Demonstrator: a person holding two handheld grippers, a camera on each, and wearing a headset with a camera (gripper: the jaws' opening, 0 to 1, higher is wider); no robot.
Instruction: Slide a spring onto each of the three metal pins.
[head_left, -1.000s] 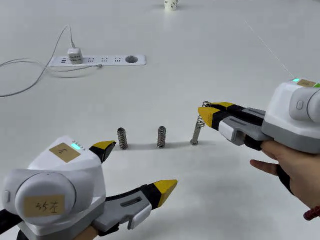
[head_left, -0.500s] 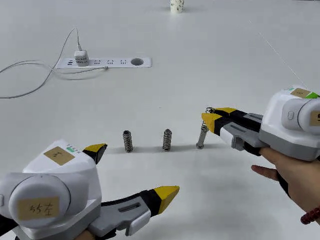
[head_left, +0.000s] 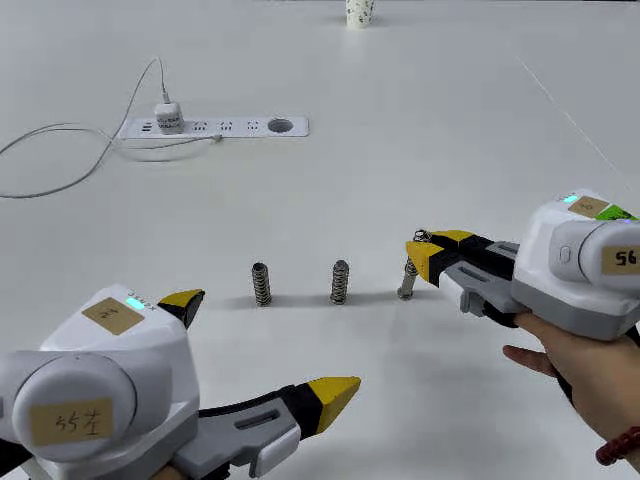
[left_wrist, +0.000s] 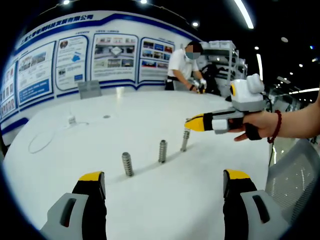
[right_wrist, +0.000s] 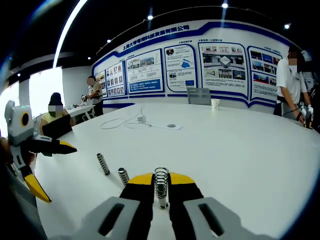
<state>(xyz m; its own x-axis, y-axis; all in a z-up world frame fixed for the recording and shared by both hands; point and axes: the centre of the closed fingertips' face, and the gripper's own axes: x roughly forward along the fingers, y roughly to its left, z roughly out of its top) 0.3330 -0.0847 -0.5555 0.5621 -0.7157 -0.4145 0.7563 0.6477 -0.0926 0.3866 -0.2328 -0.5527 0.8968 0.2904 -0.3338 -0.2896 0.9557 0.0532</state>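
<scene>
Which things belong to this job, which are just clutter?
Job: left silver pin wearing spring; middle silver pin wearing spring; right silver pin; silver coil spring held by right gripper.
Clutter: white power strip; white plugged-in charger; white paper cup.

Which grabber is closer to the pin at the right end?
Right. The right gripper has its jaws on the spring atop that pin; the left gripper hangs open, well back from it.
</scene>
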